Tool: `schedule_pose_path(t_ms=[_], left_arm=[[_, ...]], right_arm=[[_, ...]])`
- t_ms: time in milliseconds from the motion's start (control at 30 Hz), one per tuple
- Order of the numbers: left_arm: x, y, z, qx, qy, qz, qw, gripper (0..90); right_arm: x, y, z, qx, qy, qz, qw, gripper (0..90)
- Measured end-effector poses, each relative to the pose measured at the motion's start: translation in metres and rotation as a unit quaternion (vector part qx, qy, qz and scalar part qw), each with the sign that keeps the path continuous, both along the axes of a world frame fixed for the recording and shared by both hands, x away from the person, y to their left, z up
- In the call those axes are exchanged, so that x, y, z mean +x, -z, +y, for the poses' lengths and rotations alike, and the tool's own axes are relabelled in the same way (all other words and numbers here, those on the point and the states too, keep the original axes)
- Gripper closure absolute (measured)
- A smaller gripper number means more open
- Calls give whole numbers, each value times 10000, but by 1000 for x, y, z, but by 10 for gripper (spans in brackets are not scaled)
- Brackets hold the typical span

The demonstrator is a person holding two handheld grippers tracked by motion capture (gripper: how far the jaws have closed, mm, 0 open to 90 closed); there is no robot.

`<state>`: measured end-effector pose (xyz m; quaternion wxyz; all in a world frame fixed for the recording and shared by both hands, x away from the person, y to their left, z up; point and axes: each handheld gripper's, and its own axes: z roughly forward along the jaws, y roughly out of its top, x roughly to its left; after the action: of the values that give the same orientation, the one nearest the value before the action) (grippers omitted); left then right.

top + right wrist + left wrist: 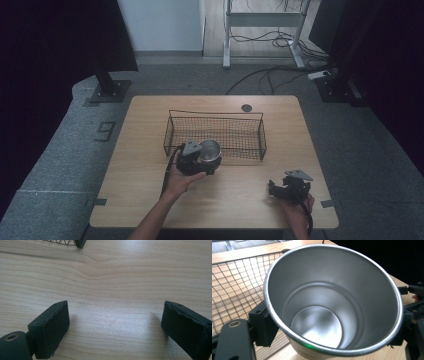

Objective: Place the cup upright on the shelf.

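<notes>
Steel cup (332, 302) pinched by left tool (199, 159); right tool (115, 325) spread, empty.
Left gripper view showed cup's bare interior, base cut off; wire basket (215, 131) just beyond on counter (280, 165).

brushed metal cup (332, 302), wood-grain table (112, 277)

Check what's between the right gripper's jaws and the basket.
Bare wooden table alone. In the right gripper view the right gripper stands open over wood grain, and the wire basket corner sits past it with nothing between.
</notes>
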<state>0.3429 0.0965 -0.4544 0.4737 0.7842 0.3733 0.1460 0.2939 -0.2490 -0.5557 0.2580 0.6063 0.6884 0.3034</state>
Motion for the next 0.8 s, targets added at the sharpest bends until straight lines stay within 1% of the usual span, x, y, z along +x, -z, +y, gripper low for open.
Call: schedule_pose_path(t_ms=[100, 200, 467, 633, 800], left_arm=[[2, -3, 1, 3, -13, -19, 10000, 176], [5, -5, 3, -43, -55, -34, 10000, 176], [8, -11, 5, -27, -88, -89, 9999, 176], [11, -12, 5, -9, -122, -97, 9999, 176], [17, -13, 5, -7, -152, -121, 9998, 176]], right_arm=[[0, 0, 0, 1, 0, 0, 10000, 77], [0, 0, 0, 2, 1, 0, 10000, 77], [0, 0, 0, 7, 10, 0, 10000, 77], [0, 0, 0, 0, 12, 6, 10000, 78], [0, 0, 0, 7, 15, -1, 10000, 79]])
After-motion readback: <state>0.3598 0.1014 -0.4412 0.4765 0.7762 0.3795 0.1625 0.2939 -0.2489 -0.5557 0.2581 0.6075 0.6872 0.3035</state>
